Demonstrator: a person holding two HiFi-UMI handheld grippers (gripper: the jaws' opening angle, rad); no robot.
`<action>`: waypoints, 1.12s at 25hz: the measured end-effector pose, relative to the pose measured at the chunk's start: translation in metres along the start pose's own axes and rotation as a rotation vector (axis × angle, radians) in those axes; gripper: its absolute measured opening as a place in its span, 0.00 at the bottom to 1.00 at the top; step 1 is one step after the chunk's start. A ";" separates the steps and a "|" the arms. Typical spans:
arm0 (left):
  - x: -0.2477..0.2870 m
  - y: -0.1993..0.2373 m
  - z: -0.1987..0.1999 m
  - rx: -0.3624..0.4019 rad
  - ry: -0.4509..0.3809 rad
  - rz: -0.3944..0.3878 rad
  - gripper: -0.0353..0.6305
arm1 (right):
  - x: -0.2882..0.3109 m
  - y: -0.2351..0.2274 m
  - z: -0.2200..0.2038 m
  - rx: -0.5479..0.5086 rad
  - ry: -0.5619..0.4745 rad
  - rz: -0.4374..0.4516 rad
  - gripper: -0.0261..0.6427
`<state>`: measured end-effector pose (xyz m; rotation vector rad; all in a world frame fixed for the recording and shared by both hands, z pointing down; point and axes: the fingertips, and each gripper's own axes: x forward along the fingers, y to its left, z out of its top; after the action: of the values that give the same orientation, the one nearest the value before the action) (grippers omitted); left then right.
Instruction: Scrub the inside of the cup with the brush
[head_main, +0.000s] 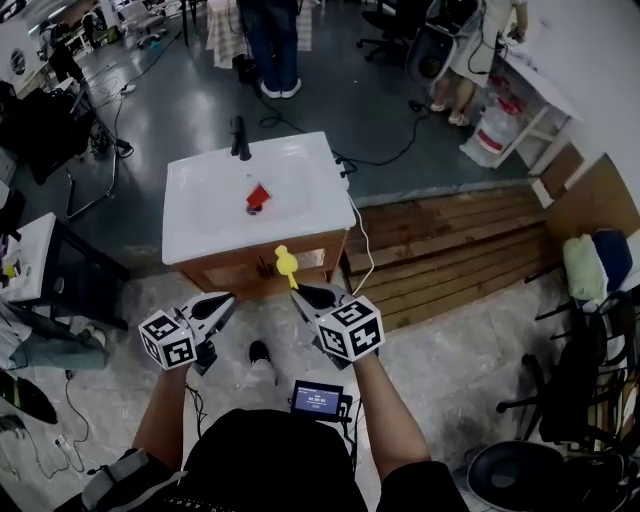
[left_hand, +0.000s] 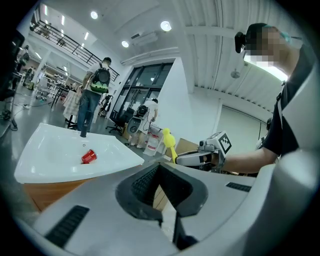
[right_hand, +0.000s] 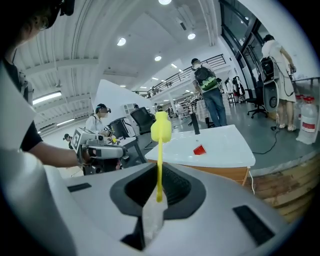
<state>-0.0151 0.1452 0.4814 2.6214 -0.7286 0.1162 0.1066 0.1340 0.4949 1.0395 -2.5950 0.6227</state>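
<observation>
Grey concrete floor (head_main: 180, 110); wooden plank decking (head_main: 450, 245) at right; round ceiling lights (left_hand: 165, 25); tall glazed wall (left_hand: 145, 82).

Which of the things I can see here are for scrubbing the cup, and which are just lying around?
For the job:
- cup, lying in the sink
- brush, gripped in the right tongs
- left tongs, shut and empty

Lying about:
- planks on the floor
- bag
- chair

cup (head_main: 258, 196): in sink (head_main: 190, 240) | faucet (head_main: 241, 140): sink's far edge | brush (head_main: 286, 264): near side of sink, between right gripper's (head_main: 303, 294) jaws
</observation>
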 end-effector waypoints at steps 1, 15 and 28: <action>0.004 0.008 0.004 -0.003 -0.003 -0.005 0.06 | 0.005 -0.005 0.004 0.000 0.004 -0.006 0.09; 0.044 0.132 0.046 -0.001 0.057 -0.092 0.06 | 0.109 -0.062 0.081 -0.012 0.039 -0.072 0.09; 0.044 0.200 0.057 -0.005 0.085 -0.137 0.06 | 0.167 -0.070 0.091 0.018 0.059 -0.127 0.10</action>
<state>-0.0814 -0.0546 0.5113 2.6347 -0.5178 0.1843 0.0301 -0.0538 0.5030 1.1621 -2.4550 0.6362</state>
